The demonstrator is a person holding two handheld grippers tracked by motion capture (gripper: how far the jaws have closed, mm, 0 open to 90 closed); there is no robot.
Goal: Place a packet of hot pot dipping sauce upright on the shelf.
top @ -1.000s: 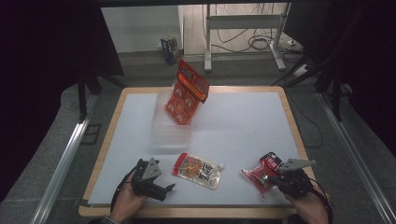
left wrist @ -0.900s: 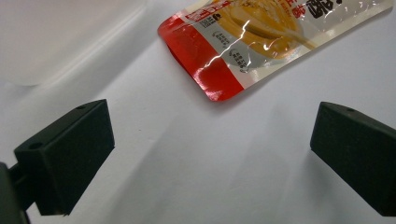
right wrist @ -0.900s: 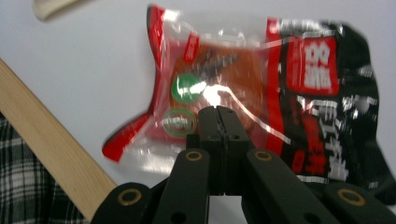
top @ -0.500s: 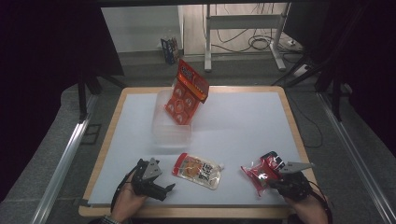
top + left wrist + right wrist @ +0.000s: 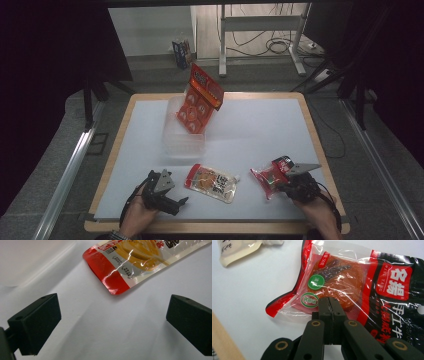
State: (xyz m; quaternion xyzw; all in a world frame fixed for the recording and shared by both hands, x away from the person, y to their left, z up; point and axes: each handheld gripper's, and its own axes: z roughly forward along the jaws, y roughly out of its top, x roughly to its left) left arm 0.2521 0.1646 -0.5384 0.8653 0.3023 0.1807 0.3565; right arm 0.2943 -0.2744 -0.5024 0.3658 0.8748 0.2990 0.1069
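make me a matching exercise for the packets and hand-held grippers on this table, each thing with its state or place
Things:
1. red and black packet
2. clear packet with red end
3. orange packet
4. left hand-held gripper

States:
A. open, nothing between its jaws
B. leaning upright in the clear box
C. pinched by the right hand-held gripper
D. lying flat between the two hands

Pairs: 1-C, 2-D, 3-B, 4-A

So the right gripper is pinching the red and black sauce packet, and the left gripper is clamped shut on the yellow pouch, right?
Not quite. The right gripper is indeed shut on the red and black sauce packet, but the left gripper is open. The left gripper view shows its jaws standing wide apart over bare table, with the yellow pouch lying ahead of them, untouched.
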